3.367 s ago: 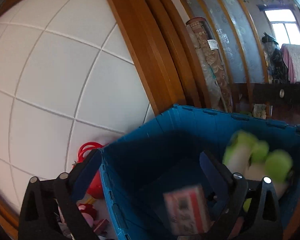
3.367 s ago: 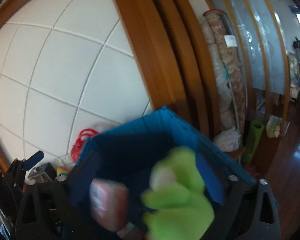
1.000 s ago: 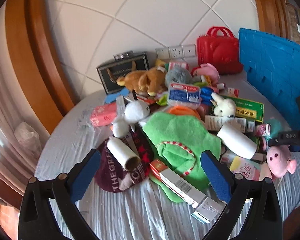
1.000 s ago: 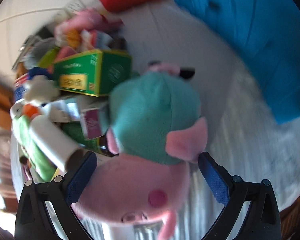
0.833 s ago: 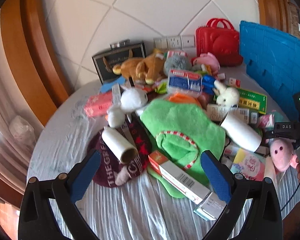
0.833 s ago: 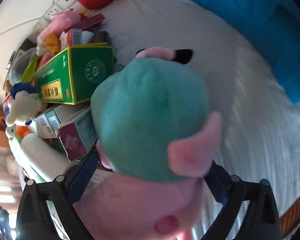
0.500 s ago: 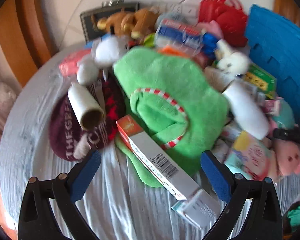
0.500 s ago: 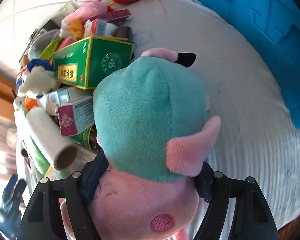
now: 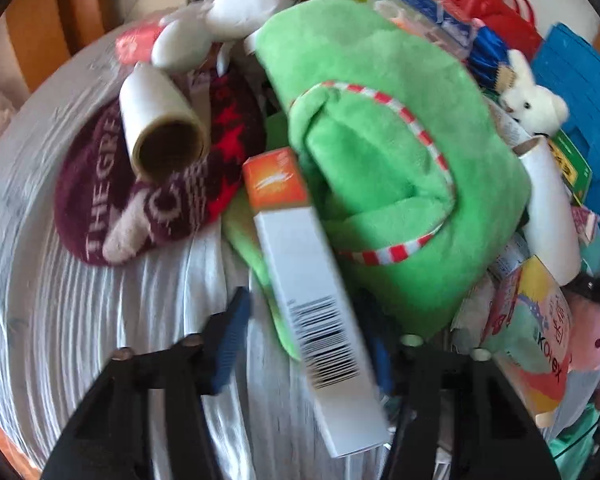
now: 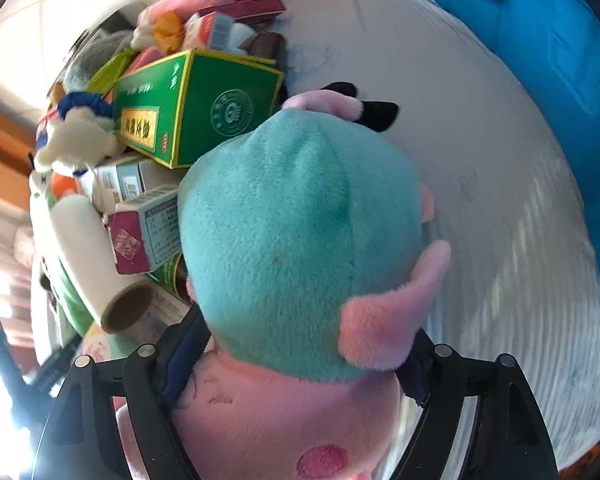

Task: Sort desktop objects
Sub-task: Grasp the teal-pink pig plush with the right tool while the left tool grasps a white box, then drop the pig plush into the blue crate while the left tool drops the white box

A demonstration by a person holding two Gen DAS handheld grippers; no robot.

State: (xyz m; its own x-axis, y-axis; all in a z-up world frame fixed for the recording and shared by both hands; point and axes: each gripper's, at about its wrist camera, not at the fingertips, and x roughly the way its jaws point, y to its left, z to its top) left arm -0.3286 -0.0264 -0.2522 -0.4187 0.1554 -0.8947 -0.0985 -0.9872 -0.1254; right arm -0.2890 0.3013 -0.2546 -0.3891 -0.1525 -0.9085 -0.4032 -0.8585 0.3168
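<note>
Left gripper [image 9: 304, 344]: closing on the white box with the orange end [image 9: 312, 300]; left pad not yet touching.
White box: lying on the edge of the green plush slipper [image 9: 380, 152], over the white cloth [image 9: 80, 320].
Right gripper [image 10: 300, 356]: opening a little, but pinching the pink pig toy with the teal hat [image 10: 300, 240].
Pig toy: just right of the green box [image 10: 196, 108].
Blue crate [image 10: 540, 60]: right of the pig toy.

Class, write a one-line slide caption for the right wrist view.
Right gripper clamps a pink pig plush in teal beside a green box.
</note>
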